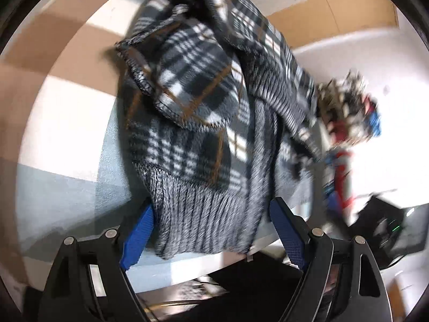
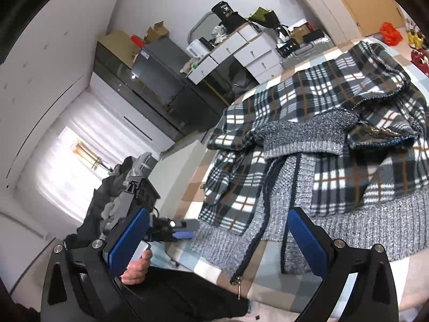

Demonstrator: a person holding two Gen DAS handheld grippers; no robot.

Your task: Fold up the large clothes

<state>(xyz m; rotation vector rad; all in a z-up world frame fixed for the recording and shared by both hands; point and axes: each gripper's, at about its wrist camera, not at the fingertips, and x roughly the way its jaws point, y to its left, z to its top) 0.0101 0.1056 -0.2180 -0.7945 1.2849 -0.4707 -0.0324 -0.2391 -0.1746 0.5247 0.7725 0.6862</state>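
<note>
Blue ribbed pads are seen on the black fingers of the left gripper (image 1: 211,230), which are spread wide apart, with the grey ribbed knit hem (image 1: 203,214) of the plaid fleece jacket (image 1: 193,102) lying between them; whether either pad touches the knit cannot be told. The dark blue, white and brown checked jacket is heaped in loose folds on a bed covered by a pale blue, tan and white checked sheet (image 1: 67,112), and its hem hangs at the edge nearest the camera. To the right of the heap, a blurred cluster of red, blue and white objects (image 1: 348,112) is seen against the white wall, too smeared to be identified.

In the right wrist view, the right gripper (image 2: 217,241) is likewise held open, nothing being clamped. Between its blue pads lie the jacket's grey knit front panel and a dark zip strip (image 2: 257,230) ending in a small metal pull (image 2: 237,281) on the checked sheet (image 2: 257,276). A folded grey knit cuff (image 2: 305,139) rests across the plaid body. Part of a bare hand (image 2: 136,268) is visible behind the left-side pad, beside a black device with a small lit lamp (image 2: 171,224). Farther back, a white chest of drawers (image 2: 241,53) crowded with bags and boxes, a dark glass-fronted cabinet (image 2: 150,80), a bright curtained window (image 2: 67,158) and an orange bag (image 2: 390,33) are seen well apart from the jacket.
</note>
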